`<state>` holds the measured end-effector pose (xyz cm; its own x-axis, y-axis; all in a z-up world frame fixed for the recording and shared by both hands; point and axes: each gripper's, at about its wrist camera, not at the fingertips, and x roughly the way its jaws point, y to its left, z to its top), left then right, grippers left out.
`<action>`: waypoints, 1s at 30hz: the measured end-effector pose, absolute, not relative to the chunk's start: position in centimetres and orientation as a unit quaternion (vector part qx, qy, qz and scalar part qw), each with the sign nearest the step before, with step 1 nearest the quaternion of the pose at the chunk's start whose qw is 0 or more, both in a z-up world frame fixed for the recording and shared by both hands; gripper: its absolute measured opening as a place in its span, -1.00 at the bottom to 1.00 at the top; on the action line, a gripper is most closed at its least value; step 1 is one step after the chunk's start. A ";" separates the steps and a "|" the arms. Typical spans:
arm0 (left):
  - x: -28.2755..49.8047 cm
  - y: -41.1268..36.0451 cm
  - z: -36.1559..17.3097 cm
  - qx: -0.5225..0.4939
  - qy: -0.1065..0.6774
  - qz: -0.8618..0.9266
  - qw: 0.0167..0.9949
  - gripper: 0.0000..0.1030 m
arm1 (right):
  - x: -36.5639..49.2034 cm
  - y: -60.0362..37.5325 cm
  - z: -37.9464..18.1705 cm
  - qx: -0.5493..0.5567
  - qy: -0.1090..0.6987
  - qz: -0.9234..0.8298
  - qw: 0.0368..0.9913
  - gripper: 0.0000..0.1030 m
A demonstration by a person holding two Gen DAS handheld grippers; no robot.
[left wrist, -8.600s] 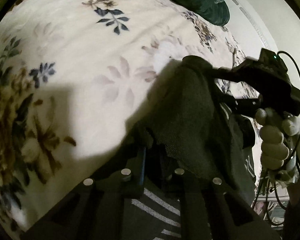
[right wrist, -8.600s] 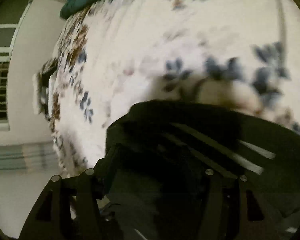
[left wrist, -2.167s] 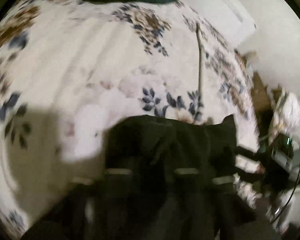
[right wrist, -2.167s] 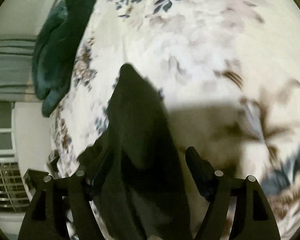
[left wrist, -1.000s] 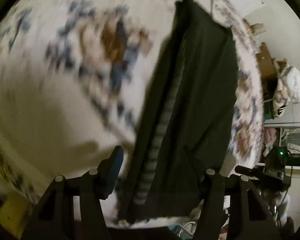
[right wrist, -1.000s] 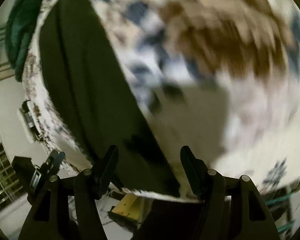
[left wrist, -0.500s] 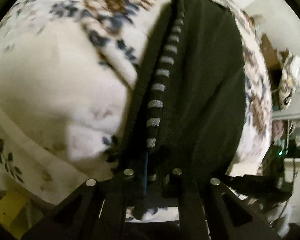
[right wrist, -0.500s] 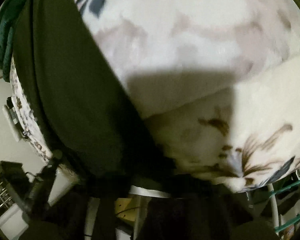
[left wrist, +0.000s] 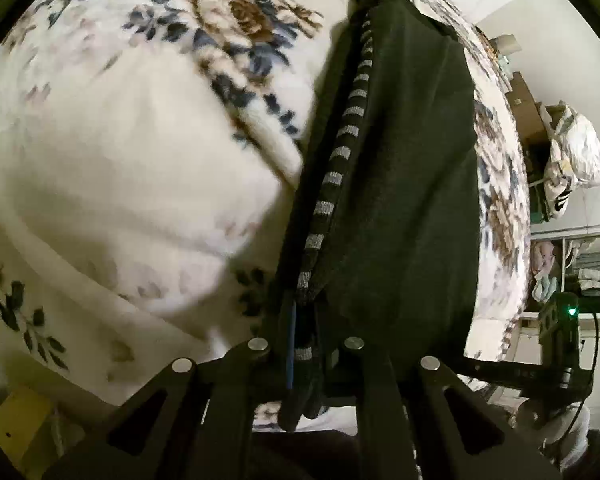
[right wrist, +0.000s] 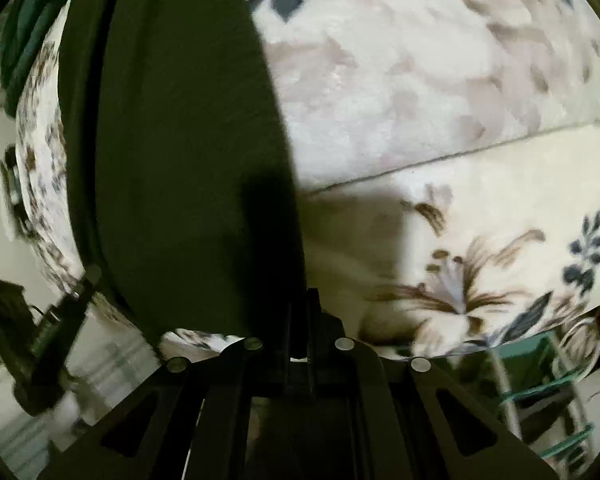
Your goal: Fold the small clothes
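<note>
A dark green garment (left wrist: pixel 400 168) with a grey-striped edge (left wrist: pixel 342 152) lies stretched along the floral bed cover (left wrist: pixel 120 152), from the bed's near edge away from me. My left gripper (left wrist: pixel 304 344) is shut on its near striped corner. The same dark green garment (right wrist: pixel 172 140) fills the left half of the right wrist view, and my right gripper (right wrist: pixel 298 320) is shut on its other near corner at the bed's edge. The right gripper's body and a hand (left wrist: pixel 552 364) show at the lower right of the left wrist view.
A teal cloth (right wrist: pixel 24 28) lies at the far end of the bed. Shelves with bundles (left wrist: pixel 572 160) stand beyond the bed's right side. A yellow box (left wrist: pixel 20 428) sits on the floor by the near edge. A green wire rack (right wrist: pixel 540 392) stands below the bed.
Both grippers were open over the garment's near end one second ago; both have closed on its near corners and drawn it toward the bed's edge.
</note>
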<state>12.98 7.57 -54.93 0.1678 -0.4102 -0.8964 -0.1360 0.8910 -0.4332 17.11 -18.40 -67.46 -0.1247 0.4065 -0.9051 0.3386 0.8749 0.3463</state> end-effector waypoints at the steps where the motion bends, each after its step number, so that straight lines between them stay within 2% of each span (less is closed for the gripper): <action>1: 13.0 7.7 -55.5 -0.215 0.642 -0.090 0.730 -0.88 | 17.1 -18.6 -67.5 0.245 0.752 0.025 0.612 -0.90; 5: 13.4 8.3 -57.0 -0.239 0.654 -0.094 0.712 -0.87 | 17.3 -17.6 -68.7 0.237 0.762 0.020 0.602 -0.90; 7: 13.4 9.3 -57.6 -0.287 0.656 -0.098 0.691 -0.74 | 17.5 -17.5 -69.3 0.243 0.762 0.012 0.600 -0.88; 8: 13.3 9.9 -57.8 -0.310 0.657 -0.095 0.681 -0.62 | 17.9 -16.8 -70.0 0.251 0.763 0.015 0.595 -0.88; 9: 13.1 10.6 -57.8 -0.321 0.658 -0.087 0.676 -0.35 | 18.1 -17.1 -70.6 0.259 0.767 0.018 0.587 -0.85; 10: 12.8 11.1 -57.7 -0.331 0.655 -0.083 0.674 -0.09 | 18.2 -17.7 -70.8 0.276 0.764 0.019 0.583 -0.71; 11: 12.4 11.6 -57.5 -0.339 0.652 -0.081 0.674 0.02 | 18.2 -18.0 -70.9 0.291 0.761 0.020 0.579 -0.66; 12: 12.1 11.8 -57.3 -0.345 0.648 -0.080 0.674 0.13 | 18.0 -18.5 -71.1 0.315 0.757 0.026 0.572 -0.52; 13: 11.9 11.9 -57.1 -0.349 0.645 -0.080 0.675 0.13 | 17.7 -18.9 -71.5 0.327 0.754 0.028 0.569 -0.23; 15: 12.0 11.4 -57.1 -0.344 0.649 -0.075 0.675 0.13 | 17.4 -19.5 -71.6 0.355 0.744 0.026 0.565 -0.03; 20: 15.7 9.3 -56.1 -0.328 0.625 -0.080 0.703 0.13 | 18.0 -20.4 -70.9 0.389 0.716 0.022 0.579 -0.03; 23: 19.2 7.4 -55.6 -0.306 0.613 -0.090 0.723 0.13 | 19.4 -21.1 -70.1 0.373 0.708 0.028 0.599 -0.03; 25: 21.3 5.9 -55.9 -0.273 0.612 -0.091 0.737 0.06 | 20.3 -20.7 -69.9 0.352 0.712 0.023 0.607 -0.03; 26: 22.0 5.3 -56.3 -0.255 0.612 -0.087 0.743 -0.06 | 20.8 -20.5 -70.1 0.344 0.715 0.022 0.607 -0.03; 27: 22.6 5.0 -56.6 -0.241 0.613 -0.087 0.747 -0.76 | 21.3 -20.5 -70.3 0.342 0.717 0.024 0.607 -0.04; 28: 23.1 4.9 -56.9 -0.224 0.619 -0.082 0.748 -0.88 | 21.6 -20.3 -70.4 0.334 0.719 0.022 0.610 -0.29; 29: 23.4 5.2 -57.1 -0.222 0.620 -0.084 0.748 -0.88 | 21.5 -20.1 -70.4 0.331 0.716 0.019 0.614 -0.64; 30: 23.5 5.7 -57.1 -0.222 0.618 -0.087 0.749 -0.89 | 21.4 -20.2 -70.0 0.332 0.710 0.016 0.620 -0.87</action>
